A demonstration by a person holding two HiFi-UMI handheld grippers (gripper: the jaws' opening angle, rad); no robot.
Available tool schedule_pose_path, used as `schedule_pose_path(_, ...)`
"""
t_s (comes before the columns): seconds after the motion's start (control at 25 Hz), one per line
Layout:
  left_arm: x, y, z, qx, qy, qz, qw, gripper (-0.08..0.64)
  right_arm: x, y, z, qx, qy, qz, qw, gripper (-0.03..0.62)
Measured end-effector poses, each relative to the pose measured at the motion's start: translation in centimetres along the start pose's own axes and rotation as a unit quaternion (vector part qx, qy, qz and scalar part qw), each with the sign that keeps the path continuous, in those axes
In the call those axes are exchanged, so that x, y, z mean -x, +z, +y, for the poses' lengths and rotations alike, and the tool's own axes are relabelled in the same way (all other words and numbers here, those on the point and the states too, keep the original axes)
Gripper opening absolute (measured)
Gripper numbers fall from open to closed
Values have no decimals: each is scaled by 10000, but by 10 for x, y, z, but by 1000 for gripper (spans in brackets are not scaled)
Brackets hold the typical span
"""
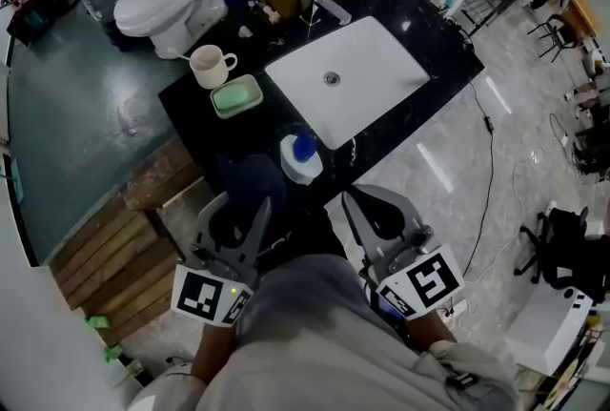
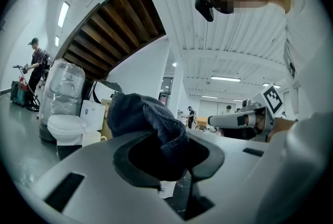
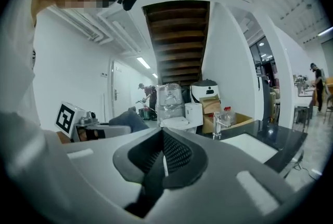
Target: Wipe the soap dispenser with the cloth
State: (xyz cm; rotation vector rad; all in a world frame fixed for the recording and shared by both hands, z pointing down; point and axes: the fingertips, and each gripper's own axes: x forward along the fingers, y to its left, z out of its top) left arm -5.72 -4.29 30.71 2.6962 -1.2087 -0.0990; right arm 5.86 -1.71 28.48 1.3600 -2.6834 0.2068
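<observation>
The white soap dispenser with a blue pump (image 1: 302, 158) stood at the near edge of the black counter (image 1: 191, 109), just before the white sink (image 1: 372, 66). My left gripper (image 2: 167, 158) pinched the dark blue knitted cloth (image 2: 145, 114) near it; my right gripper (image 3: 162, 153) was pressed together, empty.
</observation>
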Motion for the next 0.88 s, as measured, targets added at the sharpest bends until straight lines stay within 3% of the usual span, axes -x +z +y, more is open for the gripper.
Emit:
schedule_pose_path(0.48,-5,8,-1,72,82,-100,9999,103,-3,16,-5,191,-48,-46,9998,-2)
schedule_pose_path(0.88,-2,4,-2,198,-30,123,9997,103,-8,17,-6,212,156,105,9996,0)
